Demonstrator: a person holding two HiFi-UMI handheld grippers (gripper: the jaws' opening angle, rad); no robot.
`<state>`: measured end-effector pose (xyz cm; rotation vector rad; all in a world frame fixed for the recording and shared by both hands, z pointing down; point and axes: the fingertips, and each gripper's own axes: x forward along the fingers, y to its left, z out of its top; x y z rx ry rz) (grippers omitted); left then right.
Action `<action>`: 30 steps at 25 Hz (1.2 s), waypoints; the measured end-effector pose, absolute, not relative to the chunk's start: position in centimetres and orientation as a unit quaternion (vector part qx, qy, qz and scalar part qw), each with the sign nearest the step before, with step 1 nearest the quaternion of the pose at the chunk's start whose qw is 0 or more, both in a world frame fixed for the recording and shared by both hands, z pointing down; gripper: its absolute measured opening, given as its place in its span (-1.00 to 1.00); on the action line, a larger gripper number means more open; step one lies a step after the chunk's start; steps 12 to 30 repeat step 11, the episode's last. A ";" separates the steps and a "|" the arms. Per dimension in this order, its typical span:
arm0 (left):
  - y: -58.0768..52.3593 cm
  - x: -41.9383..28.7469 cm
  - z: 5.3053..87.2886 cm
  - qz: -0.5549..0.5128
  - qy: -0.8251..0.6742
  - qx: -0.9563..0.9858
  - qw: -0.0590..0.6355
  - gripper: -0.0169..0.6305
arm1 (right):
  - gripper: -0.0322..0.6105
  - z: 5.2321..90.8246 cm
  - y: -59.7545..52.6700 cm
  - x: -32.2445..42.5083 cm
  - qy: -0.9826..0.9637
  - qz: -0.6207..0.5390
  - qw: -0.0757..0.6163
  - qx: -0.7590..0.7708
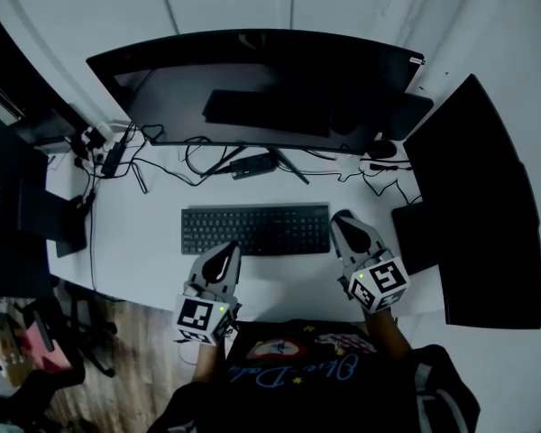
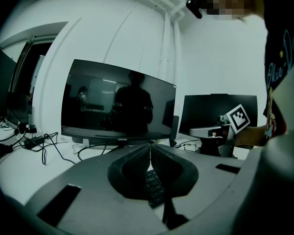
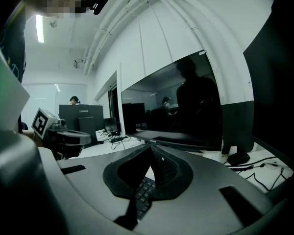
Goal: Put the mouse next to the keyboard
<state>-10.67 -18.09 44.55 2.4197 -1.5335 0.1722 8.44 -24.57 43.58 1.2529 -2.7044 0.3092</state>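
Note:
A black keyboard (image 1: 255,228) lies on the white desk (image 1: 144,233) in front of a wide monitor (image 1: 261,88). A small dark rounded object (image 1: 381,149) that looks like the mouse sits far back right, under the monitor's right end, among cables. My left gripper (image 1: 224,251) hovers at the keyboard's near left edge, shut and empty. My right gripper (image 1: 343,216) is at the keyboard's right end, also shut with nothing in it. In both gripper views the jaws meet at the tip, left gripper (image 2: 150,146) and right gripper (image 3: 151,148), with keyboard keys (image 2: 154,185) showing below them.
A second dark monitor (image 1: 473,206) stands at the right of the desk. Cables and a power strip (image 1: 252,164) lie behind the keyboard, with more plugs (image 1: 99,147) at the back left. A dark laptop-like unit (image 1: 18,206) and a chair (image 1: 45,341) sit off the left edge.

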 end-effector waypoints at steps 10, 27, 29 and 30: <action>-17.7 -10.7 44.6 0.064 -0.536 0.832 0.126 -0.93 | -0.90 43.9 -24.3 8.5 -0.904 0.108 0.073 0.408; -17.7 -10.7 44.6 0.063 -0.537 0.831 0.128 -0.94 | -0.90 43.9 -24.3 8.5 -0.904 0.108 0.073 0.407; -17.7 -10.7 44.6 0.063 -0.537 0.831 0.128 -0.94 | -0.90 43.9 -24.3 8.5 -0.904 0.108 0.073 0.407; -17.7 -10.7 44.6 0.063 -0.537 0.831 0.128 -0.94 | -0.90 43.9 -24.3 8.5 -0.904 0.108 0.073 0.407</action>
